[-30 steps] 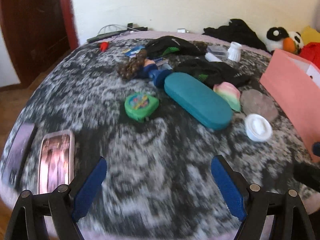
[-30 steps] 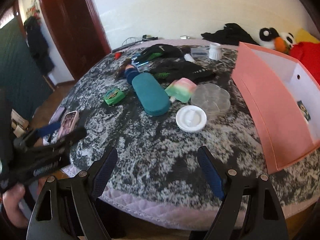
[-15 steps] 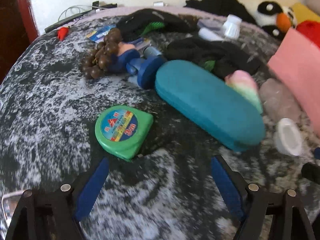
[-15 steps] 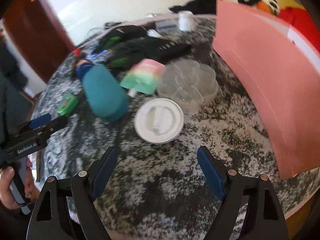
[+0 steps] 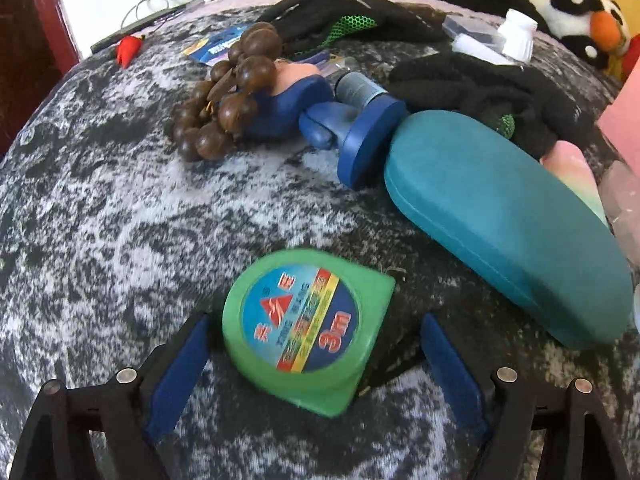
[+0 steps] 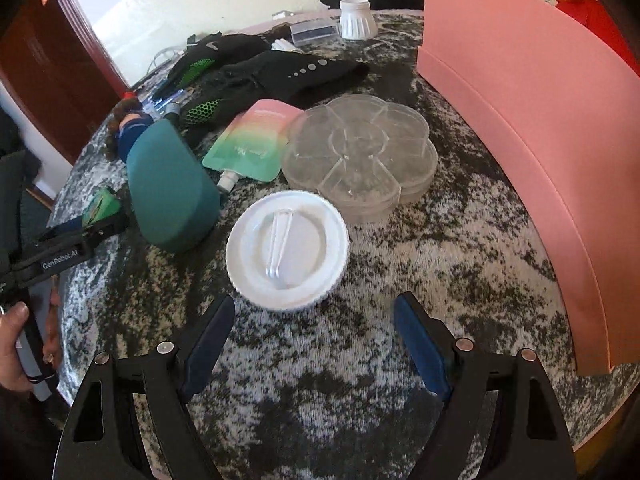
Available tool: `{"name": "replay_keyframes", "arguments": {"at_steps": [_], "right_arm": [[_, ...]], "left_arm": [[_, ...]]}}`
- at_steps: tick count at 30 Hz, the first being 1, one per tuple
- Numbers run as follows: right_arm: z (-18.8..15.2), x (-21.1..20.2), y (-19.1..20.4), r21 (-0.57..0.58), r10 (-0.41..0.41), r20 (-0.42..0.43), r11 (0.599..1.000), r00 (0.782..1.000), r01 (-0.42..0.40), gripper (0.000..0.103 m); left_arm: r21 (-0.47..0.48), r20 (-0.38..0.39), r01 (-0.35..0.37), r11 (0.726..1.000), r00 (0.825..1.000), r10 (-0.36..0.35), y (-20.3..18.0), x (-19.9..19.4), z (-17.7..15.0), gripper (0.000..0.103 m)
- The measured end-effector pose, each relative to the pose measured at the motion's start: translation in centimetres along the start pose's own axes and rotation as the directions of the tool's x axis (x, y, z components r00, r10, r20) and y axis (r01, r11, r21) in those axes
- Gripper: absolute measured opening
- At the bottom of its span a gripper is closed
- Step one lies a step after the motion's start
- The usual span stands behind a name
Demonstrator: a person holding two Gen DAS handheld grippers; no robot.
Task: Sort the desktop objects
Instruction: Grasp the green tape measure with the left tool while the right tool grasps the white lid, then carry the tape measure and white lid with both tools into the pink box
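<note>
A green tape measure (image 5: 304, 328) lies flat on the mottled grey cover, between the open fingers of my left gripper (image 5: 314, 322); the pads are apart from it. It also shows in the right wrist view (image 6: 100, 208). A teal glasses case (image 5: 508, 224) lies to its right. My right gripper (image 6: 314, 306) is open, just short of a round white lid (image 6: 286, 250). Behind the lid are a clear flower-shaped box (image 6: 360, 160) and a pink-green pouch (image 6: 254, 142).
A pink box (image 6: 532, 120) stands along the right. Brown beads (image 5: 228, 92), a blue stand (image 5: 348, 136), black gloves (image 6: 260, 72) and a white cup (image 6: 356, 18) lie further back. Plush toys (image 5: 584, 24) sit at the far right.
My left gripper moved forward until the tape measure came between its fingers. My right gripper moved forward up to the white lid. Both stayed open.
</note>
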State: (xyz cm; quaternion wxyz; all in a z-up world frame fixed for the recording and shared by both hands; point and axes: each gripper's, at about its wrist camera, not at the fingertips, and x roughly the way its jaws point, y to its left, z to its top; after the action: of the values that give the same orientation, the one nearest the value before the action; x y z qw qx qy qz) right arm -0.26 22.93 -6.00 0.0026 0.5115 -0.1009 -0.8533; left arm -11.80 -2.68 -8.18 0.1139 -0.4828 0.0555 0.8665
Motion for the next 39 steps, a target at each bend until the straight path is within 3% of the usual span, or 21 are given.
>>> {"name": "replay_keyframes", "arguments": {"at_steps": [3,5,10,12,24,33,39], "right_arm": [[0.4,0.3,0.4,-0.009,-0.025,0.019,1.0,1.0,0.025,0.085],[0.8,0.6,0.7,-0.011,-0.036,0.03,0.999,0.999,0.037,0.085],[1.3,1.0,1.6,-0.033,-0.044,0.056,0.998,0.997,0.046,0.082],[1.4,1.1,1.9,-0.044,-0.043,0.066,0.998,0.997,0.045,0.066],[-0.3,-3.0,2.0,-0.069,0.026,0.128,0.997,0.992,-0.017,0.065],[-4.1,-7.4,3.2,-0.117,0.065,0.143,0.992,0.988,-0.048,0.065],[-7.0,-11.0,3.7,-0.154,0.079,0.163,0.987,0.984,-0.053,0.065]], "left_arm": [[-0.012,0.015,0.004,1.0,1.0,-0.003,0.2,0.2,0.5,0.08],[-0.025,0.02,0.002,1.0,1.0,-0.001,0.6,0.1,0.8,0.063],[-0.05,0.026,-0.008,0.999,1.0,0.009,0.7,-0.1,0.7,0.063],[-0.039,0.028,-0.014,0.999,0.999,0.016,0.2,-0.4,0.5,0.063],[-0.05,0.027,-0.052,0.997,0.998,0.053,-1.9,-4.6,-2.2,0.06],[-0.085,0.057,-0.11,0.99,0.992,0.115,-4.0,-10.2,-6.0,0.06],[-0.108,0.091,-0.111,0.988,0.988,0.121,-5.5,-14.7,-8.2,0.06]]}}
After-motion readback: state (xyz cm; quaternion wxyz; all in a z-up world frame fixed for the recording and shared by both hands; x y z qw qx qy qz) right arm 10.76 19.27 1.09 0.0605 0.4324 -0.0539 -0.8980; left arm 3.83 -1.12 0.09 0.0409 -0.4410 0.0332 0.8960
